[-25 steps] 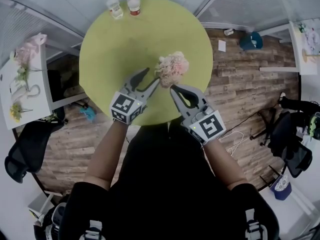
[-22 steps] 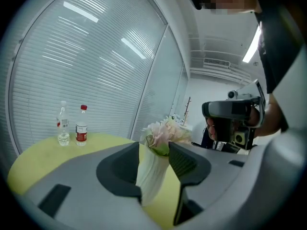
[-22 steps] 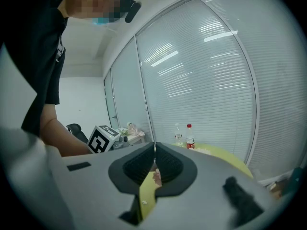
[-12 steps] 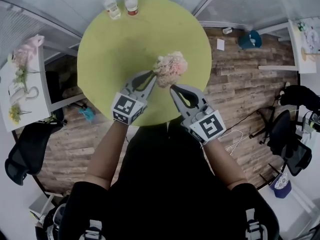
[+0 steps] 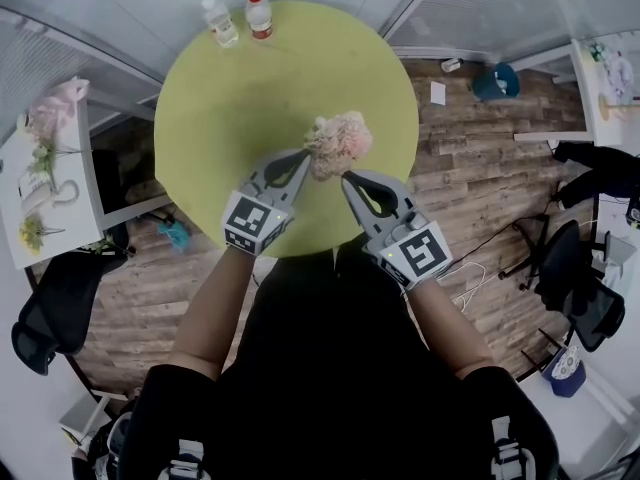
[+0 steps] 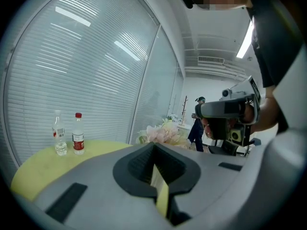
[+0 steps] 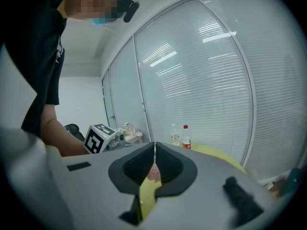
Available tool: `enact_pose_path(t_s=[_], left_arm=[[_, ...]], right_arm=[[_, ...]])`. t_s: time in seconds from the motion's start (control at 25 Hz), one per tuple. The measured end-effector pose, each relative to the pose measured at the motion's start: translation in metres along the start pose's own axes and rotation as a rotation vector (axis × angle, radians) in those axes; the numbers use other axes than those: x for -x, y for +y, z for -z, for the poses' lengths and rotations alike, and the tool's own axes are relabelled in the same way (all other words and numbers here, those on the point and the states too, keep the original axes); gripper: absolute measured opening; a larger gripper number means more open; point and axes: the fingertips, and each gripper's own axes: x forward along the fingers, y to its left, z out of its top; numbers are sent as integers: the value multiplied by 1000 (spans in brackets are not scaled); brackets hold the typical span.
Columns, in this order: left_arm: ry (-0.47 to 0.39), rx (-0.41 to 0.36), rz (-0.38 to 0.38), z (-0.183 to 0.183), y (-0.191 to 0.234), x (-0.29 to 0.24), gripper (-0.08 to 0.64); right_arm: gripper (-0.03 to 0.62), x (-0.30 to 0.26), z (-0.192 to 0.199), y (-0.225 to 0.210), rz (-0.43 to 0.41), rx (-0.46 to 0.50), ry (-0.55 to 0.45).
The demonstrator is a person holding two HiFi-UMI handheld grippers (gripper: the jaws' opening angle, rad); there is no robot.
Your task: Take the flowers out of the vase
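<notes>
Pale pink flowers [image 5: 338,143], one bunch, on the round yellow-green tabletop [image 5: 230,98], right of centre and toward its near edge. The left hand-held gripper [image 5: 304,157] has just been closing its jaws and they now stand together. Its tip is at the left side of the bunch, touching or just beside it, which cannot be told. In the left gripper view nothing can be made out between the pads, and the blooms [image 6: 163,133] show just past the tip [image 6: 153,145]. The right hand-held gripper [image 5: 347,176] has its jaws drawn together with nothing gripped, its tip just beside the near right side of the bunch. In the right gripper view a scrap of pink petal [image 7: 154,173] shows through the gap behind the closed tips [image 7: 154,145]. The two grippers flank the flowers, both pointing toward the far side. At the far edge of the tabletop, well apart from the bunch: a white-capped bottle [image 5: 218,20], and just to its right a red-capped bottle [image 5: 259,13]. Off the tabletop, far left: a white side table [image 5: 85,183] bearing other blooms
</notes>
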Motion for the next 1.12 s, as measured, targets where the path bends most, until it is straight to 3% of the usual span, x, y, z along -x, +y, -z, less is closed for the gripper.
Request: enact_pose_path(t_s=[0.36,1.12], left_arm=[[-13,-6,8,-10,-6,3,11],[-123,43,-10,-39,-10,25,11]], right_arm=[[20,5,-11,-4,18,19,-14],[20,16,-28,8,22,47,-49]])
